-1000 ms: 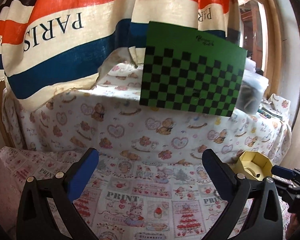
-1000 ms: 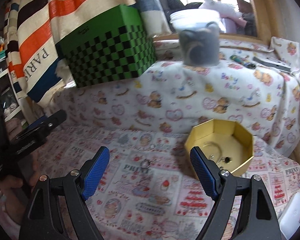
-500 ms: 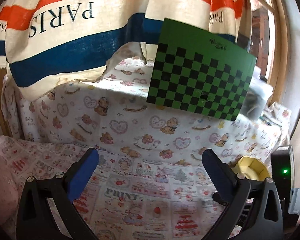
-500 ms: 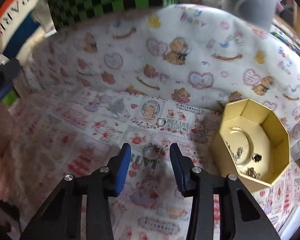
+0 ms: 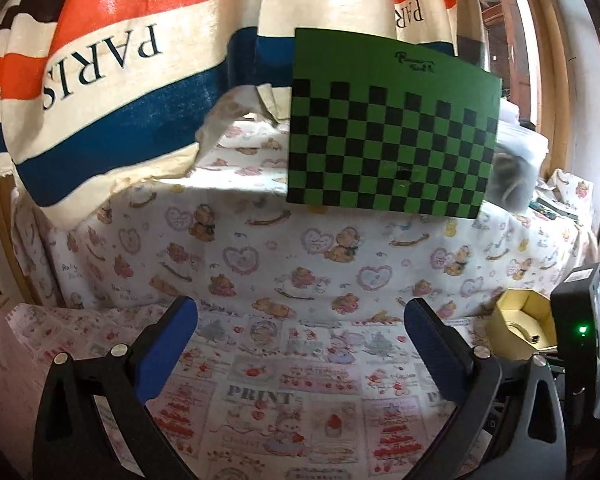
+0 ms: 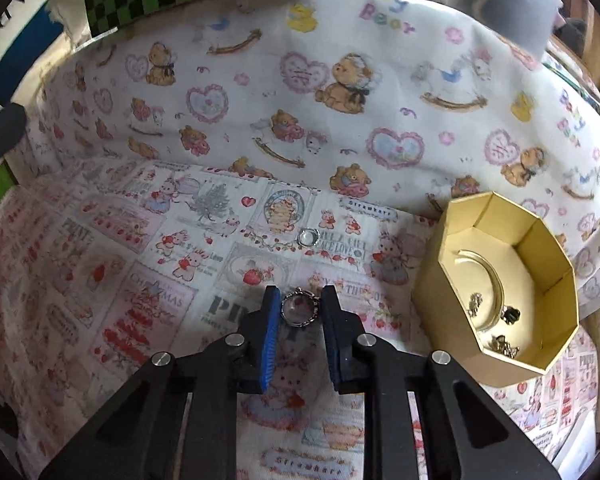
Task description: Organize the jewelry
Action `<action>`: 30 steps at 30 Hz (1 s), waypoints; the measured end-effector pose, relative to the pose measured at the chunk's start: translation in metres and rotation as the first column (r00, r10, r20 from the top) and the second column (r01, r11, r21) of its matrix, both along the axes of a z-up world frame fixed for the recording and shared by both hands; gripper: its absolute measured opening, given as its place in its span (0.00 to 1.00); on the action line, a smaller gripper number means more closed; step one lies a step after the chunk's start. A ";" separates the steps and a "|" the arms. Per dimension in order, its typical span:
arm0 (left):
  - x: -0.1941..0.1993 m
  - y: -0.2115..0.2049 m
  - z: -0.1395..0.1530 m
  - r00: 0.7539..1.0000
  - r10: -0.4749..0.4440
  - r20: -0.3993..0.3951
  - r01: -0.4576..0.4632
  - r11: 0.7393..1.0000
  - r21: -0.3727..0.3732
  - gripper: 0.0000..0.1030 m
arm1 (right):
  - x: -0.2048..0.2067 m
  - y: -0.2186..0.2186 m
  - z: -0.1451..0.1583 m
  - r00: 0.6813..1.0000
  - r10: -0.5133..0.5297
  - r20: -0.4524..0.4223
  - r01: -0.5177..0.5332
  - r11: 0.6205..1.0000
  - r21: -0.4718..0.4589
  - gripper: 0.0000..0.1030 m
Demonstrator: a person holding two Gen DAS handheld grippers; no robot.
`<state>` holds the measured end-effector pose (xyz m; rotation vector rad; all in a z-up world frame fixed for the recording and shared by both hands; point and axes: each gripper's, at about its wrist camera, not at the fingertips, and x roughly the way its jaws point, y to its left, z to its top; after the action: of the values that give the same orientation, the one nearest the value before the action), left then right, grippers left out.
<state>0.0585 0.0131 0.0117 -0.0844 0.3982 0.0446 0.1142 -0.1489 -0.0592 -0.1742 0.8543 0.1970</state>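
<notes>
Right gripper [image 6: 299,312] low over the printed cloth [image 6: 120,264], jaws drawn in close around a silver ring [image 6: 299,311]. Left pad at the ring's rim or almost there; right pad just beside the other edge. Cannot tell whether already pinched or only bracketed, since the ring lies flat on the cloth between the blue pads [image 6: 271,334]. A second small ring [image 6: 309,237] on the cloth at 12 o'clock from the jaws, near but apart. At 3 o'clock, a gold octagonal box [image 6: 452,276] standing open, with a few small dark and silver pieces at its bottom.

Left gripper [image 5: 300,348] spread wide, nothing between its blue fingers [image 5: 168,344], hanging above the same cloth. In the left wrist view, the gold box at 3 o'clock, partly hidden behind a black device with a green light [image 5: 580,328]. At 12 o'clock, a green checkered box [image 5: 392,144] up on the bear-print cover [image 5: 300,252], striped "PARIS" fabric [image 5: 120,60] hanging at 11 o'clock.
</notes>
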 end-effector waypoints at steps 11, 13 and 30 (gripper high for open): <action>-0.001 -0.008 -0.002 1.000 -0.024 -0.009 0.024 1.000 -0.007 0.99 | -0.043 -0.034 0.030 0.987 0.004 0.161 -0.019 0.995 0.094 0.22; -0.001 -0.009 -0.002 1.000 -0.030 -0.009 0.030 1.000 -0.005 0.99 | -0.046 -0.042 0.036 0.981 0.016 0.194 -0.033 0.995 0.089 0.22; -0.007 -0.029 -0.005 0.986 -0.153 -0.063 0.147 0.986 -0.082 0.99 | -0.046 -0.106 0.059 0.946 -0.144 0.291 0.097 0.981 0.170 0.22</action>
<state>0.0515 -0.0161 0.0065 -0.1288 0.4749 -0.1171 0.0685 -0.2554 0.0001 -0.0055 0.5397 0.1162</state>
